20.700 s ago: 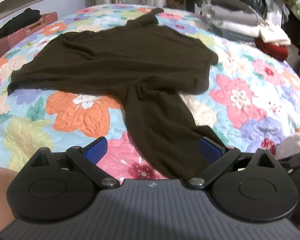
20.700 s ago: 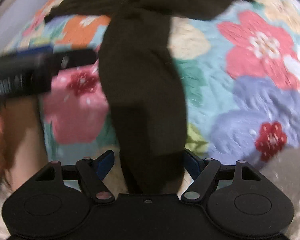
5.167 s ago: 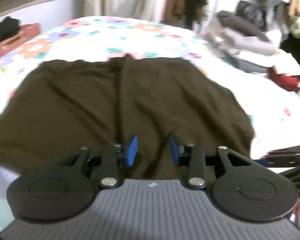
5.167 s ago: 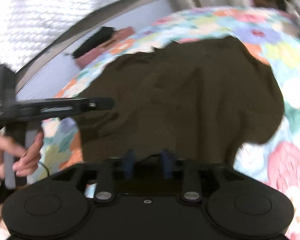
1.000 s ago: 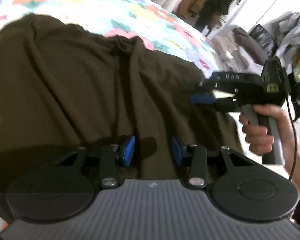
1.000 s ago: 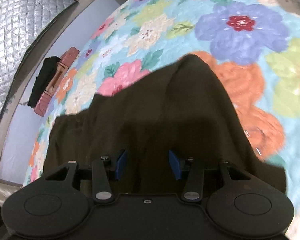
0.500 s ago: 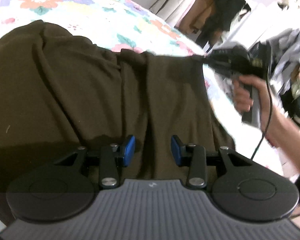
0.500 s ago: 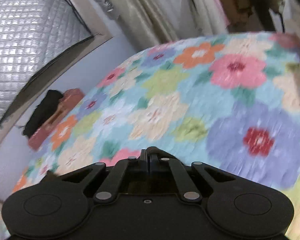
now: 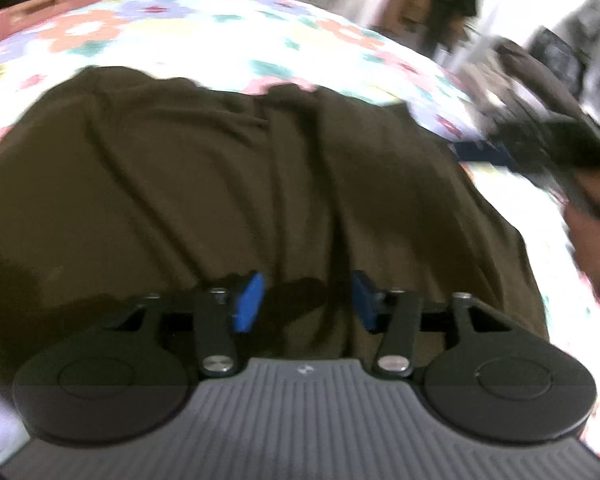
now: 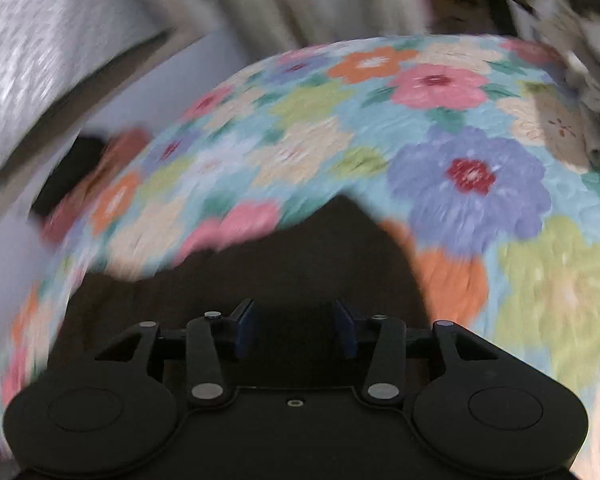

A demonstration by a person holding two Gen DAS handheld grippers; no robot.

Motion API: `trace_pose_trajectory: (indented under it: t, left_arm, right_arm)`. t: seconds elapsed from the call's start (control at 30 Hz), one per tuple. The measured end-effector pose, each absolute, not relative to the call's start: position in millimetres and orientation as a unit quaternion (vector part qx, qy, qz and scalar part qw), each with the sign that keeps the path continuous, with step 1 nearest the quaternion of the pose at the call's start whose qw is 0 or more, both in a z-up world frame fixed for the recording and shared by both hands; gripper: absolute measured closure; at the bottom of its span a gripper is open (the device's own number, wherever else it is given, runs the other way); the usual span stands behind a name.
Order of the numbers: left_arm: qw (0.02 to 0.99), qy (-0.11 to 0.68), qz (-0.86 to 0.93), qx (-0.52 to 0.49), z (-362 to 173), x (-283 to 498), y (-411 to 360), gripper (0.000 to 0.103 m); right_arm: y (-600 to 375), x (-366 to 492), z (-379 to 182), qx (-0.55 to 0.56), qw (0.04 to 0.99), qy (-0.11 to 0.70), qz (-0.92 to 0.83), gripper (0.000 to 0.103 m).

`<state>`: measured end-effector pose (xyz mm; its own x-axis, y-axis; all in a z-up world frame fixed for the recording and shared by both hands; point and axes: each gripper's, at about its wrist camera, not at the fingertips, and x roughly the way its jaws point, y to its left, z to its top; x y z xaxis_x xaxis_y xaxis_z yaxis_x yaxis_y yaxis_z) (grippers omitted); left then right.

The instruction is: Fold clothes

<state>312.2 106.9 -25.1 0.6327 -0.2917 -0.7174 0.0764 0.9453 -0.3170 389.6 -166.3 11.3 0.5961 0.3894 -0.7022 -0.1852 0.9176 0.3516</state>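
The dark brown garment (image 9: pixel 228 184) lies spread on the bed with the flowered quilt (image 10: pixel 440 152). The left tongs (image 9: pixel 306 300) hover over its near edge, released and grasping nothing. The right tongs (image 10: pixel 296 330) are also released, above a far corner of the garment.

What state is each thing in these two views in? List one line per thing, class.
Left gripper: open, over the garment, gripping nothing.
Right gripper: open, over the garment's edge.
Garment: dark brown, lying on the bed, wrinkled, with a lengthwise crease.
Quilt: floral, spread over the bed, partly covered by the garment.
Clothes pile: at the bed's far right, blurred.
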Motion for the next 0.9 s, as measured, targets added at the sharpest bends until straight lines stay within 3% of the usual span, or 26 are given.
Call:
trace_pose_trajectory:
  t: [0.13,0.3,0.33,0.4,0.47,0.6,0.77,0.9]
  left_arm:
    - [0.89,0.433,-0.011,-0.144,-18,297,143,0.047]
    - [0.872,0.431,0.134,-0.192,-13,241,222,0.047]
    - [0.861,0.431,0.159,-0.219,-15,231,241,0.047]
    - [0.852,0.412,0.176,-0.271,-18,218,273,0.047]
    - [0.84,0.407,0.163,-0.32,-24,214,291,0.047]
    - [0.825,0.415,0.133,-0.359,-38,218,288,0.047]
    - [0.826,0.402,0.14,-0.368,-48,234,289,0.033]
    - [0.83,0.362,0.171,-0.389,-54,241,303,0.035]
  right_arm:
    - [-115,308,10,0.004,0.865,0.45,0.222,0.054]
    - [-72,236,-18,-0.042,0.833,0.49,0.254,0.05]
    - [-66,225,-25,-0.06,0.834,0.488,0.251,0.049]
    - [-59,211,-35,-0.098,0.847,0.456,0.255,0.035]
    - [-57,204,-38,-0.121,0.856,0.429,0.263,0.034]
    - [-70,201,-26,-0.064,0.858,0.434,0.268,0.034]
    - [-77,191,-28,-0.024,0.85,0.454,0.267,0.033]
    - [-96,186,-30,0.065,0.849,0.459,0.255,0.033]
